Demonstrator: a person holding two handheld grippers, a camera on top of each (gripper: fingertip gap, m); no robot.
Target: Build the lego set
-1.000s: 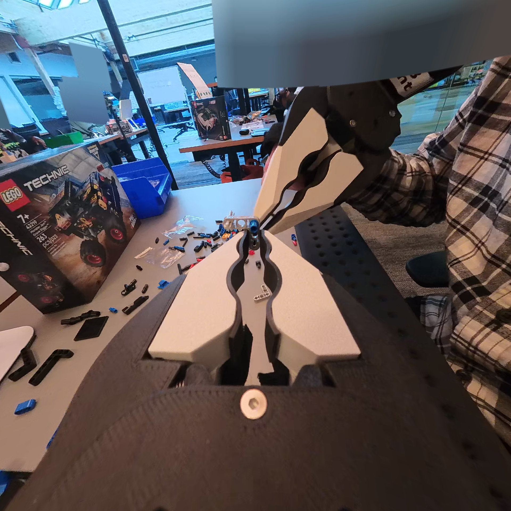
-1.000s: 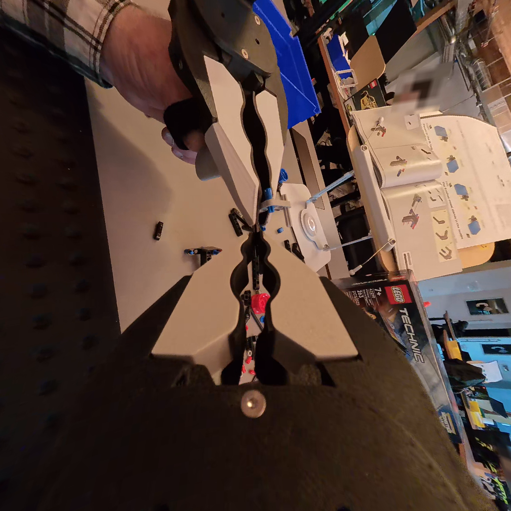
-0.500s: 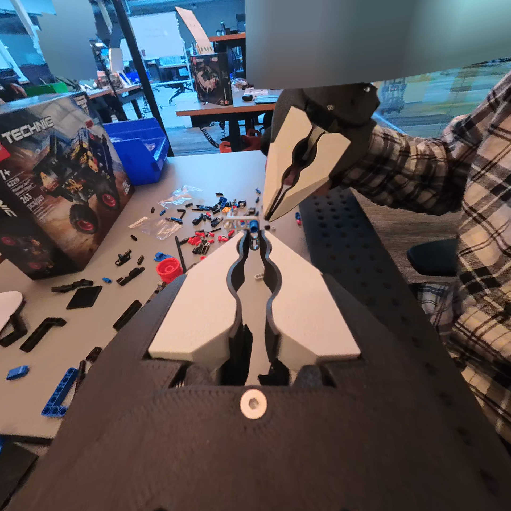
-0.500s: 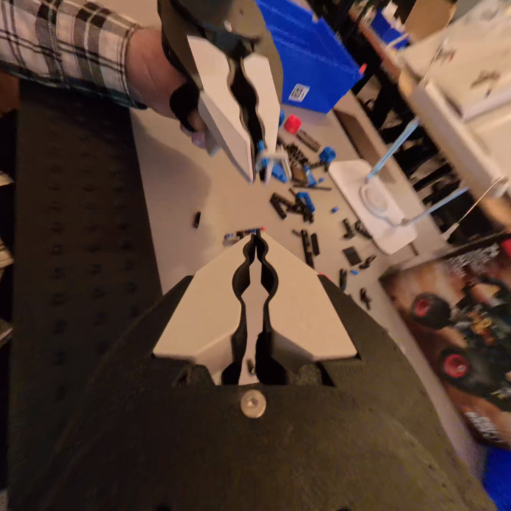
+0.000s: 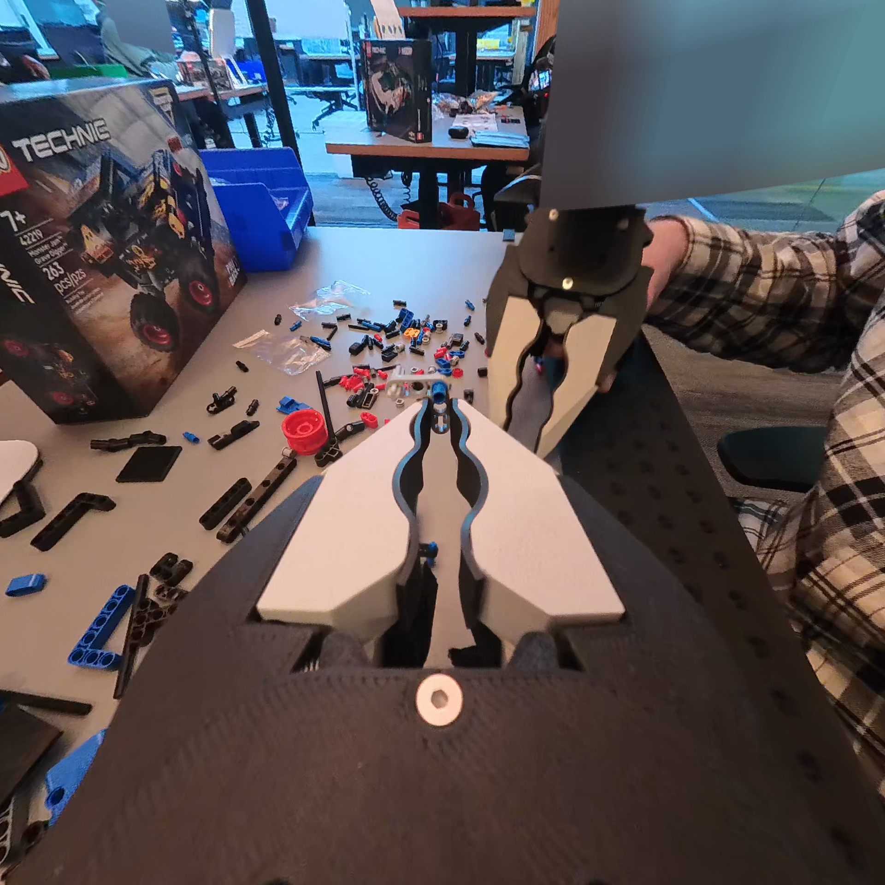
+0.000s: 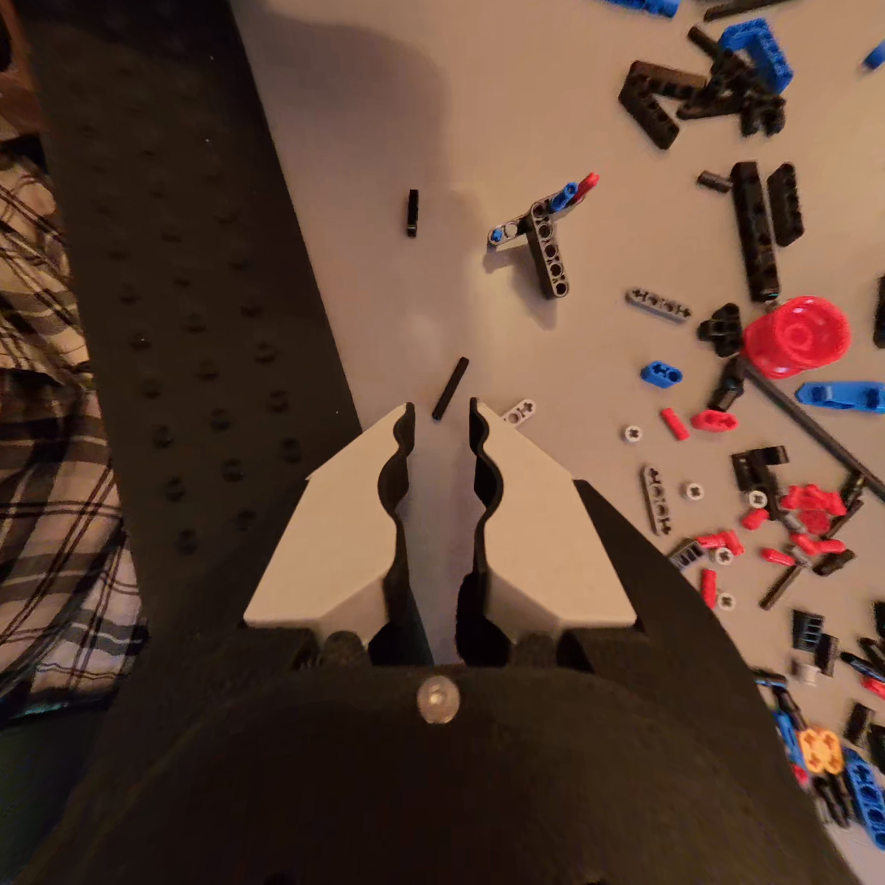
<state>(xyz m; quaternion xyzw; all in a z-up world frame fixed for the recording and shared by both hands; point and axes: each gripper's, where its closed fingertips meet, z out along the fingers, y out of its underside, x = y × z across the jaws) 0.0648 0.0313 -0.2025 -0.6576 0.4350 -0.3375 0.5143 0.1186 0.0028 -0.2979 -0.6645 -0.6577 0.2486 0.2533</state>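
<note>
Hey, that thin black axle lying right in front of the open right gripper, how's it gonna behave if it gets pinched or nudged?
The black axle is a thin straight rod, so it is probably stiff and very light. Lying flat on the smooth table, it may roll or skid if one finger touches first. The right gripper stands open at its near end, and so thin a rod could twist in the pinch.

We've got our left gripper [image 5: 438, 407] pinched tight on a small grey-and-blue piece [image 5: 417, 388], held up level and pointing forward. Our right gripper [image 6: 441, 407] is tipped steeply down toward the table [image 6: 383, 143], its fingers parted with nothing between them. Our right hand [image 5: 658, 268], in a plaid sleeve [image 5: 766, 297], grips it from behind.
</note>
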